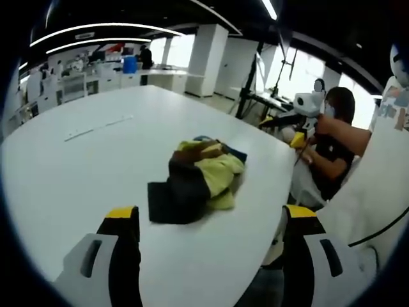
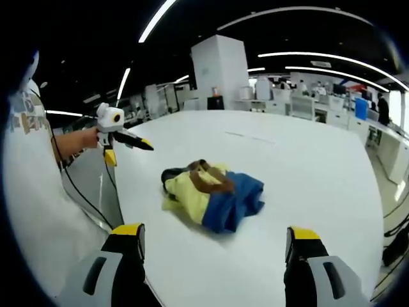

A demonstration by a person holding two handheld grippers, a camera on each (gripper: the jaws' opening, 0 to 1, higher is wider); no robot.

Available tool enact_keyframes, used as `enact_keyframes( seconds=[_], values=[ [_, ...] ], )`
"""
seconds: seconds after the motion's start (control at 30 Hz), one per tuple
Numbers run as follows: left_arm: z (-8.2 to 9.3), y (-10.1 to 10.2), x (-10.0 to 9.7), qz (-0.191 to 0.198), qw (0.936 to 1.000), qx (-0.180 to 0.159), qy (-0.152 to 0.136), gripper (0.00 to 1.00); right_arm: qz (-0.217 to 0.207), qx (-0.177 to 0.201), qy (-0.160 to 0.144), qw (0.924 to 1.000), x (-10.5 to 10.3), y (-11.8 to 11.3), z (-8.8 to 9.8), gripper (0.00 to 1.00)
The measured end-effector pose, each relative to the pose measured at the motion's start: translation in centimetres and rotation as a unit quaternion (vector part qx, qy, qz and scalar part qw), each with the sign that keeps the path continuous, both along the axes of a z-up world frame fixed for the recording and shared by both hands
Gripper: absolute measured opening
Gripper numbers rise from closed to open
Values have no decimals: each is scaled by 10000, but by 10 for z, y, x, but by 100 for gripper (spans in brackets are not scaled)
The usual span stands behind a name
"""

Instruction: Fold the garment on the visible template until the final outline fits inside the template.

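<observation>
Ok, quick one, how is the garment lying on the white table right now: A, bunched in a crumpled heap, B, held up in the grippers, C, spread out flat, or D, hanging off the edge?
A: the garment sits in a crumpled heap on the table, with both grippers open and clear of it.

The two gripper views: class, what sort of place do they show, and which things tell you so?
Probably an open-plan lab or workshop. A large white table holds a crumpled garment, workbenches with equipment line the far wall under strip ceiling lights, and another person nearby holds a similar gripper device.
</observation>
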State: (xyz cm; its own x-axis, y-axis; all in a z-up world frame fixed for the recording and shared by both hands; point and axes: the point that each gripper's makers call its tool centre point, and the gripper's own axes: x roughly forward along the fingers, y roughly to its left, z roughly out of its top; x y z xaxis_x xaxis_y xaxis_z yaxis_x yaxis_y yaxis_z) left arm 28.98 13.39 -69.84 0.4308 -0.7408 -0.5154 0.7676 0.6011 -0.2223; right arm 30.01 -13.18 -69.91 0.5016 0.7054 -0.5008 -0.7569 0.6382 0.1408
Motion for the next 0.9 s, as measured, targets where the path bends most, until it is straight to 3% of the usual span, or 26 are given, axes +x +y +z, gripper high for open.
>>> enact_keyframes(
  seconds=[0.9],
  values=[
    [-4, -3, 4, -74, 10000, -43, 43, 84, 68, 2, 24, 10000, 11, 8, -1, 89]
  ],
)
